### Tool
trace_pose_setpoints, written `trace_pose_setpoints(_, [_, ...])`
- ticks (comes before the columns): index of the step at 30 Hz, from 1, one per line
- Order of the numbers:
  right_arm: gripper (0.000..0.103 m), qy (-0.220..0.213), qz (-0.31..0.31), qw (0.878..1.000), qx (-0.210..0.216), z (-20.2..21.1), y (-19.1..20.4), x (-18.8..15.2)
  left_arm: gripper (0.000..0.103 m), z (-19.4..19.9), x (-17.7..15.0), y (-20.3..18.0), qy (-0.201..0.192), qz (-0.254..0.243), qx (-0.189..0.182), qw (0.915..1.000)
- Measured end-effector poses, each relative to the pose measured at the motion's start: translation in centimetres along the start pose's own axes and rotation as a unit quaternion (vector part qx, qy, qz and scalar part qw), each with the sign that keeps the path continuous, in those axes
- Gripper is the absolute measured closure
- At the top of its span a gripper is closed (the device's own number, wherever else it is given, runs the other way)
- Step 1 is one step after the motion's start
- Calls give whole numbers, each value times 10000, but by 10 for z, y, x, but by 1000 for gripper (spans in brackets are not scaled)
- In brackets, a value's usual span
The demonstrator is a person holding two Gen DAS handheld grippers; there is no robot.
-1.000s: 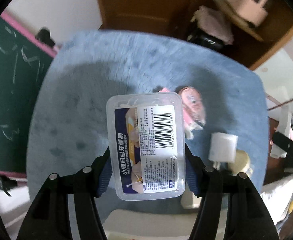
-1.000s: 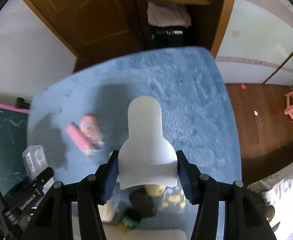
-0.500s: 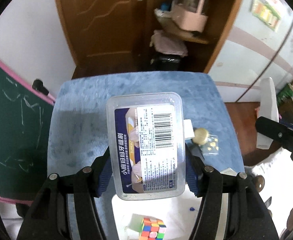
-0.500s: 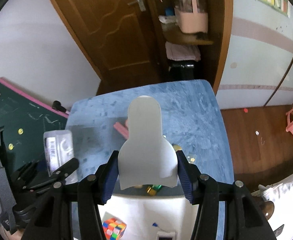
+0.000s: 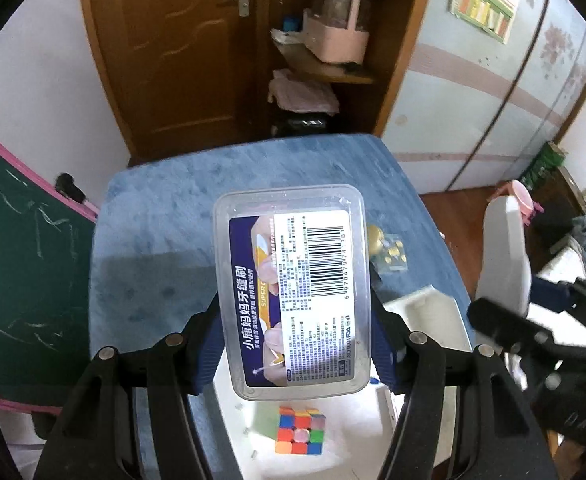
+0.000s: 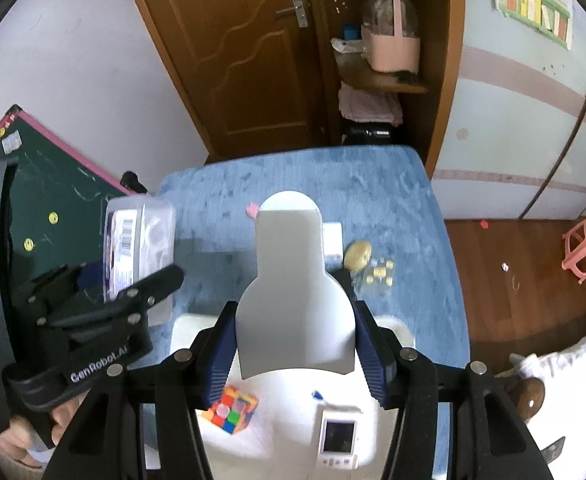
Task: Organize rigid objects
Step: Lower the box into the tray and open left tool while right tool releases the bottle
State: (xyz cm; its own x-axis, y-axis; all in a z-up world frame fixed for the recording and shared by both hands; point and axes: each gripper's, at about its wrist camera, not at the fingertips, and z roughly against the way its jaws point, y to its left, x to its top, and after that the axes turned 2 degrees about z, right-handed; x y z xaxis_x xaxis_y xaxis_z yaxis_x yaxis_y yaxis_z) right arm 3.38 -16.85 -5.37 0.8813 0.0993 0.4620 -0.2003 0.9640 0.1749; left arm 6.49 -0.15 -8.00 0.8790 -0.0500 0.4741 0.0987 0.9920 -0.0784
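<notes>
Grippers raised since earlier: left gripper (image 5: pixel 295 344) fingers clamp box (image 5: pixel 291 280), right gripper (image 6: pixel 295 344) fingers clamp bottle (image 6: pixel 293 292), tray (image 6: pixel 277 436) and cube (image 5: pixel 301 430) now below.

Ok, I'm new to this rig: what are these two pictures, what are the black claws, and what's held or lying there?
Each picture comes from a camera on a hand-held two-finger gripper, looking along its fingers. The left gripper clamps a clear plastic box with a barcode label; the right gripper clamps a white bottle-shaped piece. Below both is a white tray on a blue table cover, holding a colour cube and a small white device with a screen. Small yellow bits lie on the cover.
</notes>
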Motion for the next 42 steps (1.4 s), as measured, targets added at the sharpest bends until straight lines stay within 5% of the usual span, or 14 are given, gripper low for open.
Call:
trace_pose_setpoints(18, [47, 1070, -26, 9933, -435, -96, 6, -127, 37, -78, -100, -14, 805, -539, 293, 9949])
trace_pose_setpoints(31, [47, 1524, 117, 9873, -438, -128, 6, -150, 37, -103, -118, -31, 1122, -867, 286, 9895])
trace_pose_setpoints(39, [46, 1666, 224, 9852, -341, -134, 7, -154, 33, -115, -121, -26, 1563, -580, 56, 9860])
trace_pose_setpoints(42, [37, 1546, 299, 9869, -360, -129, 9, -152, 27, -114, -120, -23, 1579, -403, -37, 9866])
